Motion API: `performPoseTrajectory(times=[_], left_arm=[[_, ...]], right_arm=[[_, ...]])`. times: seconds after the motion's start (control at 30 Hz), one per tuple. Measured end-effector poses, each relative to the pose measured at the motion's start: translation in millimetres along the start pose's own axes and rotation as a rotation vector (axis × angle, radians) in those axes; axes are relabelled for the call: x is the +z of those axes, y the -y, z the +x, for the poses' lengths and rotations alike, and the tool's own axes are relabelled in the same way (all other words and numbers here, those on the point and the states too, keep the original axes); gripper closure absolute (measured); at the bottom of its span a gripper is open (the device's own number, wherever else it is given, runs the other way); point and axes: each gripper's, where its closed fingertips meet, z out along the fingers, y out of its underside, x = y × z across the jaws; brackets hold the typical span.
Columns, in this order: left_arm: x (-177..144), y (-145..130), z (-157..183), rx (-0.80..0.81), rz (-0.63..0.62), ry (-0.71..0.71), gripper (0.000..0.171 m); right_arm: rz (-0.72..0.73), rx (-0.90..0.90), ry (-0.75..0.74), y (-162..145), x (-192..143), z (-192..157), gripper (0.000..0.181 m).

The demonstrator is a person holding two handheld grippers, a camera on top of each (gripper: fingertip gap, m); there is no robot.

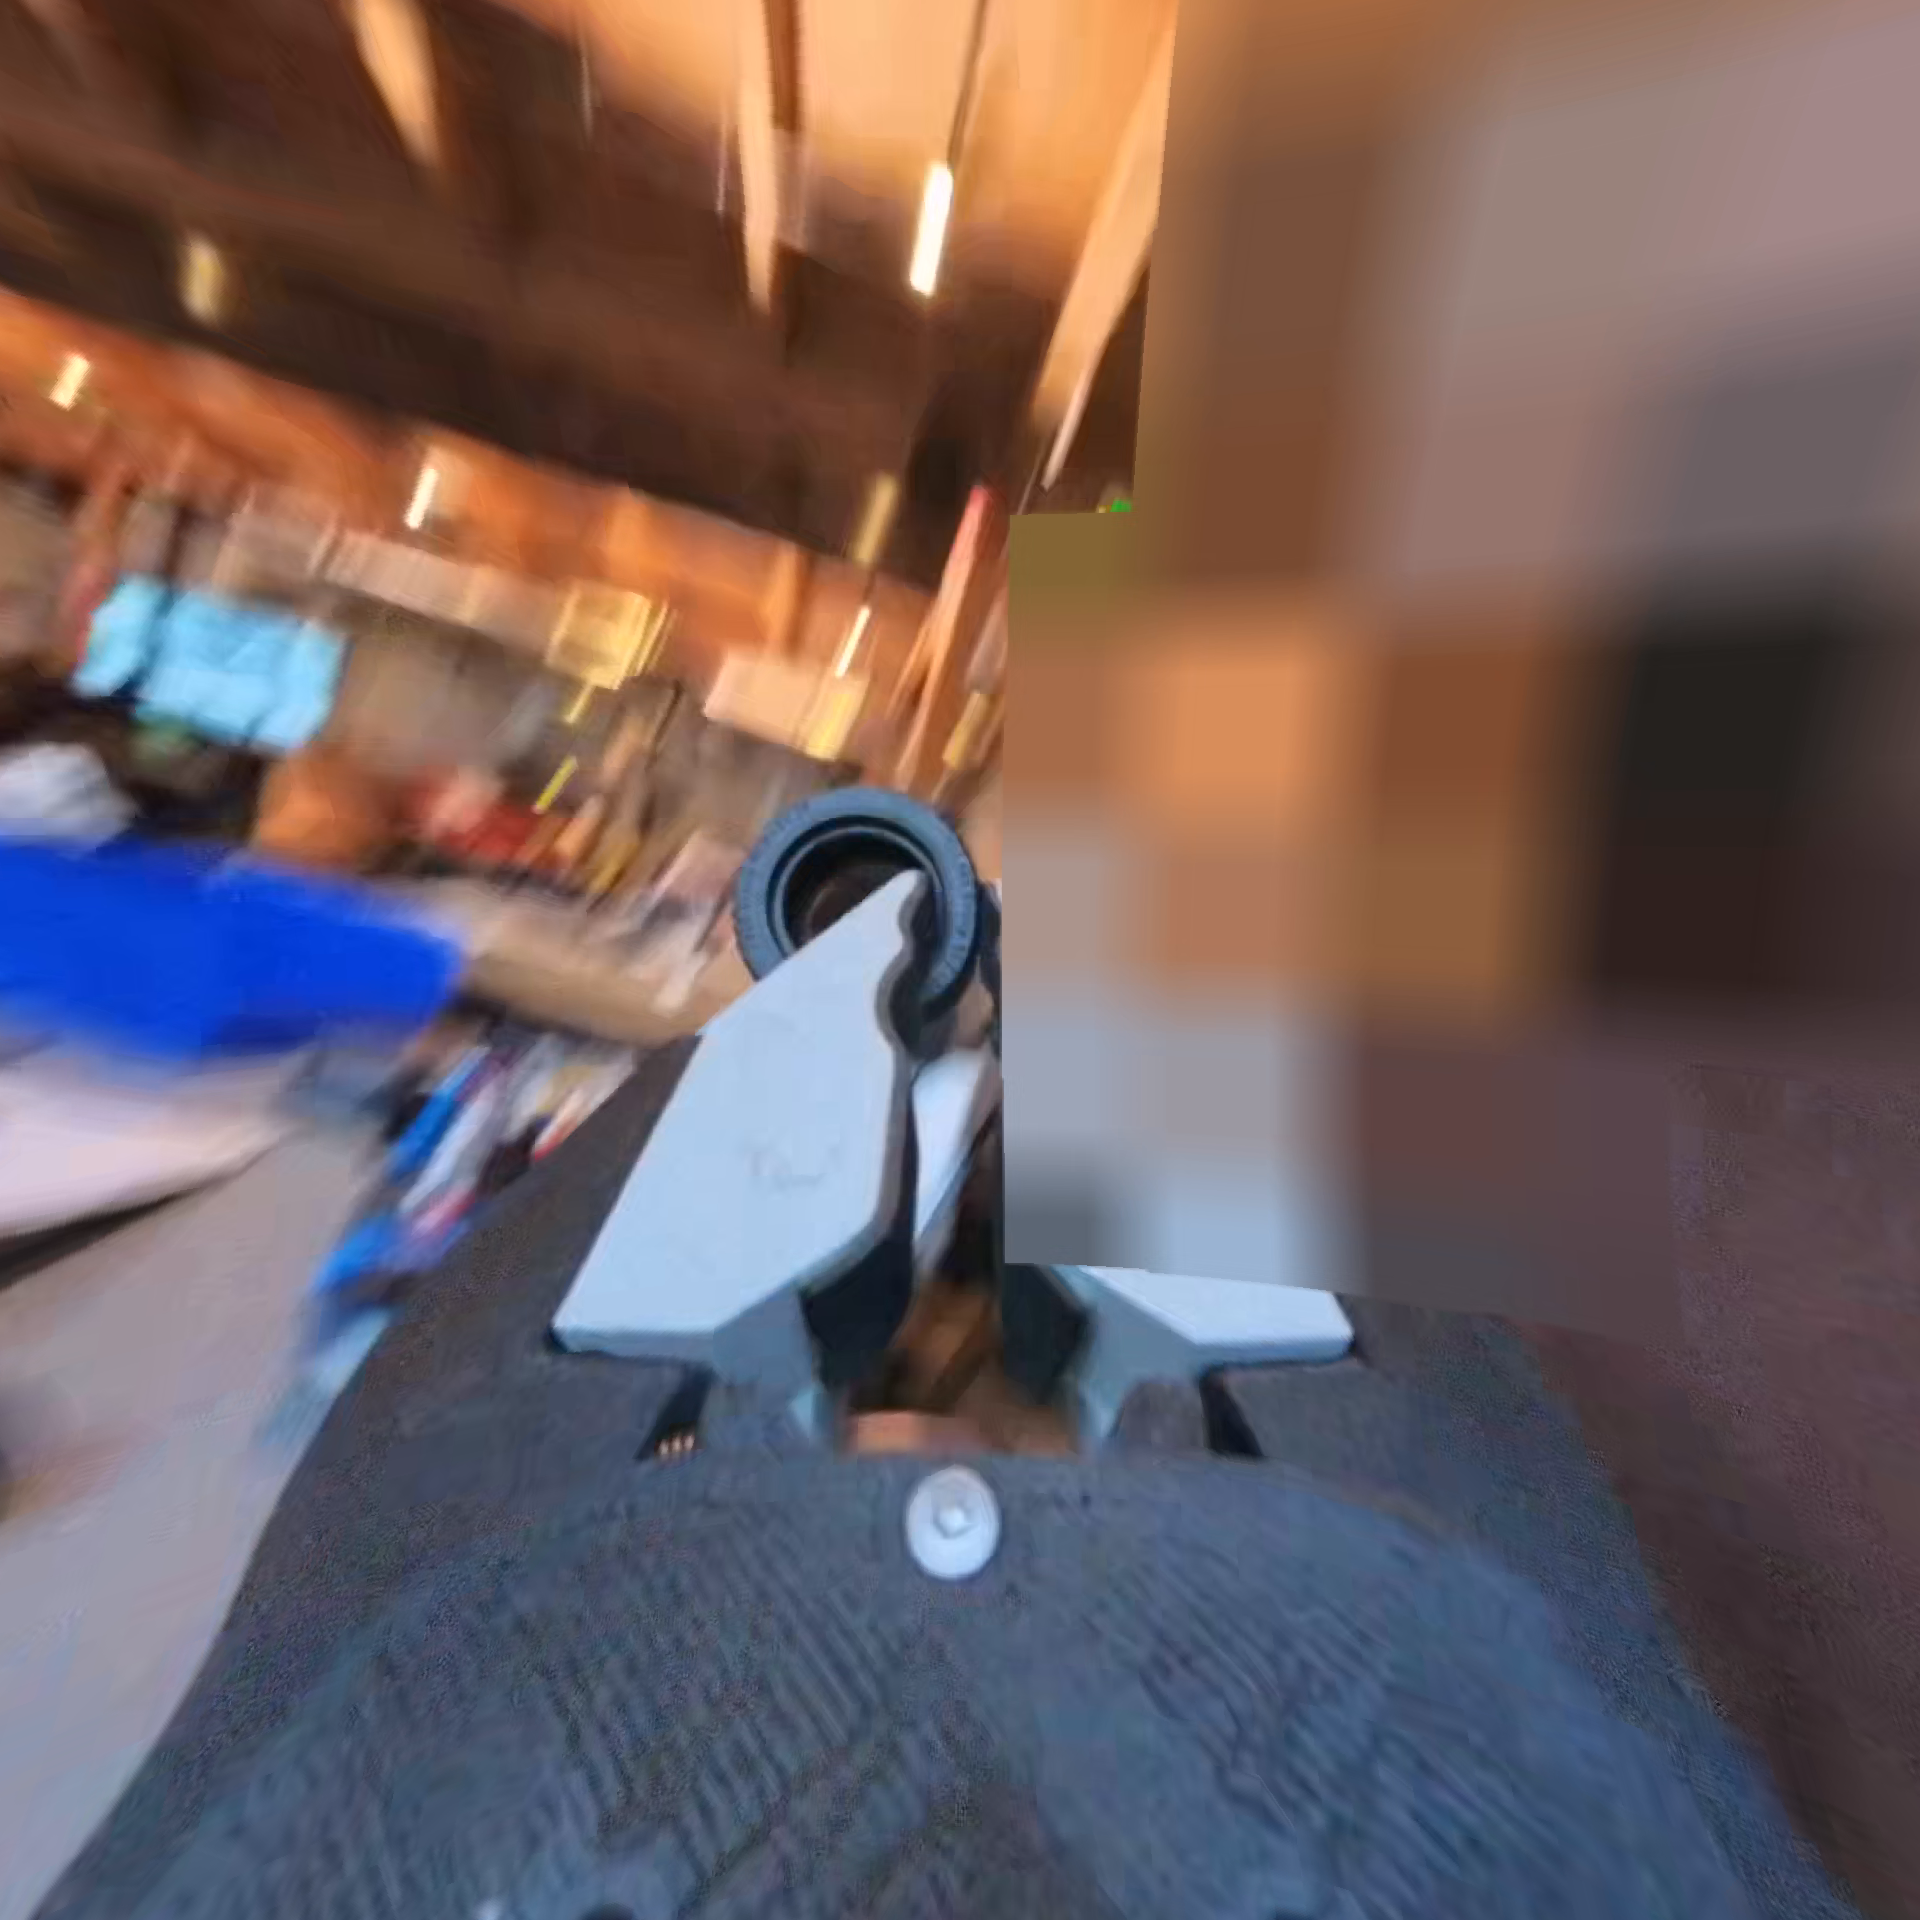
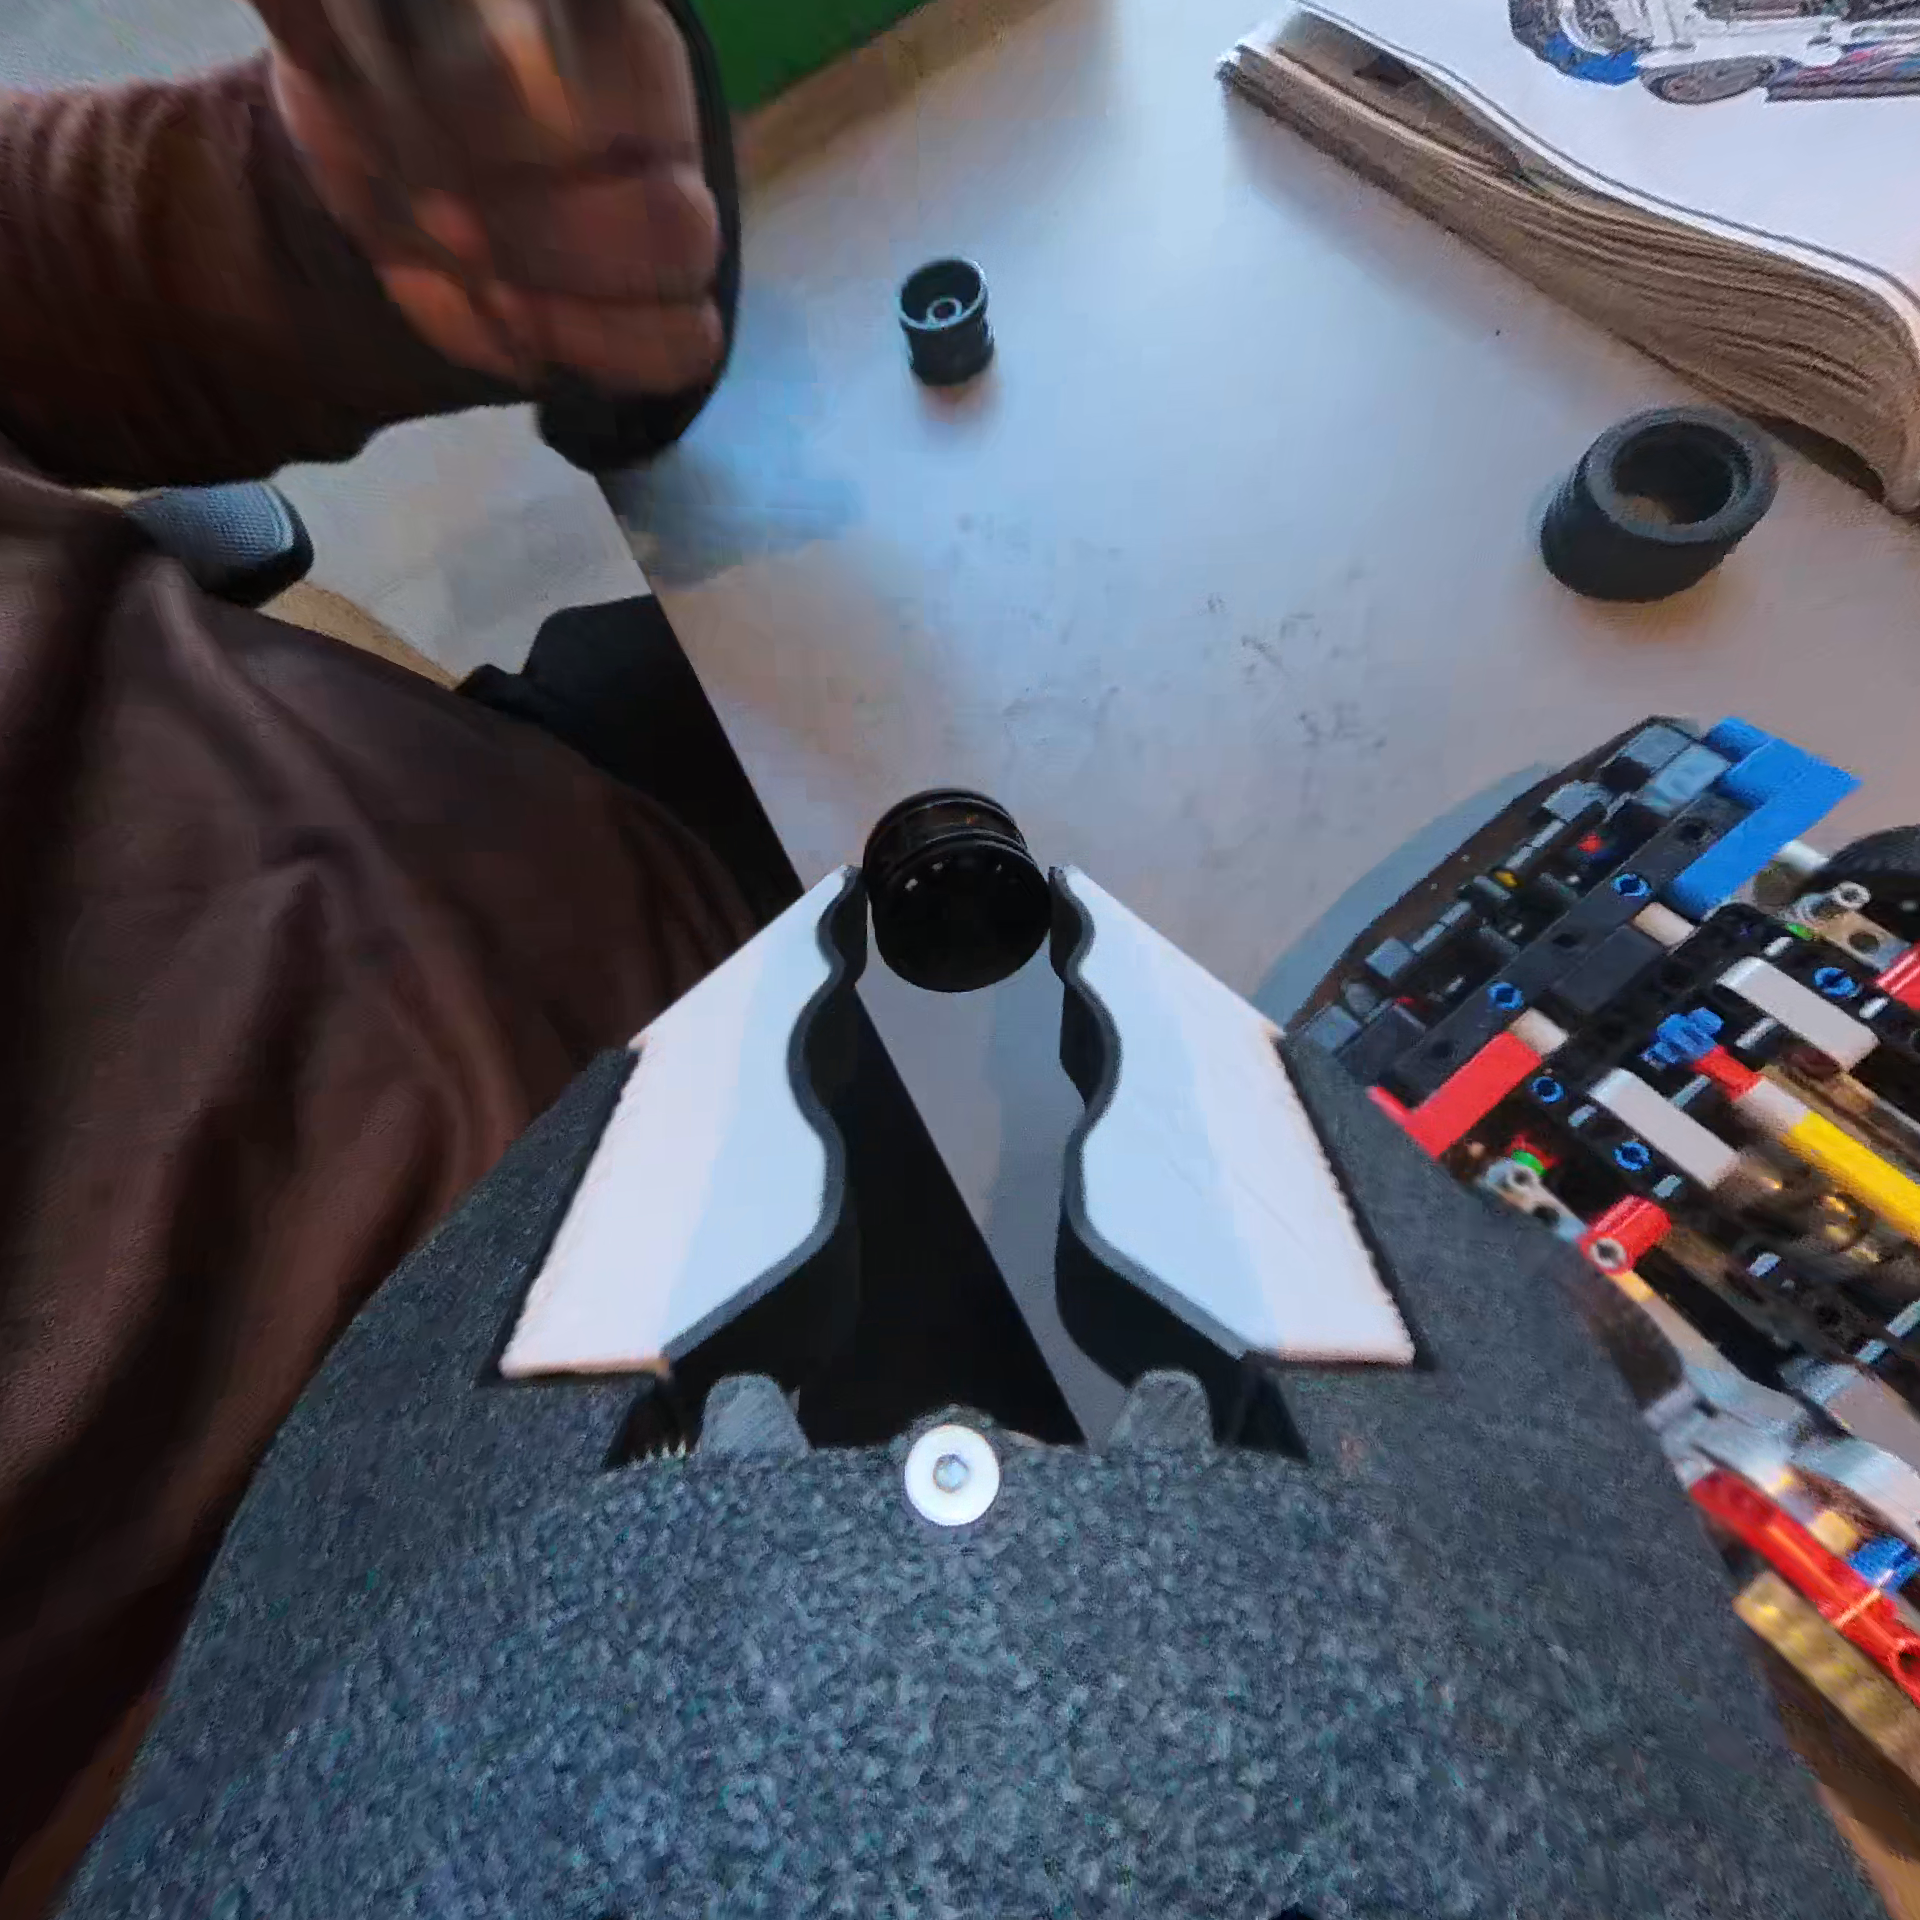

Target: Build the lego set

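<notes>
In the left wrist view, which is blurred by motion, my left gripper (image 1: 935,956) is raised off the table and shut on a black rubber tyre (image 1: 764,904). The tyre's wall is pinched at the fingertips; a mosaic patch hides most of the right finger. In the right wrist view, my right gripper (image 2: 956,894) is shut on a black wheel rim (image 2: 956,935), with both pads against its sides. It holds the rim above the near edge of the white table (image 2: 1143,623).
A second black rim (image 2: 943,322) and a second black tyre (image 2: 1657,504) lie on the table. An open instruction book (image 2: 1558,187) lies at the back right. The multicoloured Lego chassis (image 2: 1662,1039) sits at the right. A hand and brown sleeve (image 2: 312,260) are at the left.
</notes>
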Motion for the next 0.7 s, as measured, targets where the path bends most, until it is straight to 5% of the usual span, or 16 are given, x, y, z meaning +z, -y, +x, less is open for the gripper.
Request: performPoseTrajectory(times=[0.07,0.1,0.37,0.7], left_arm=[[-38.5,80.4,-5.7,-0.324,0.579,-0.129,0.165],[-47.8,84.3,-15.8,-0.4,0.678,-0.117,0.164],[-48.5,58.1,-23.9,-0.536,0.801,-0.097,0.167],[-53.2,41.7,-25.5,-0.612,0.781,-0.119,0.167]], right_arm=[[0.017,0.016,0.02,-3.2,-4.2,-0.3,0.151],[0.023,0.021,0.027,-4.2,-5.6,0.0,0.151],[0.063,-0.001,0.062,2.9,-12.1,-7.6,0.15],[0.068,-0.003,0.059,7.4,-11.7,-11.6,0.149]])
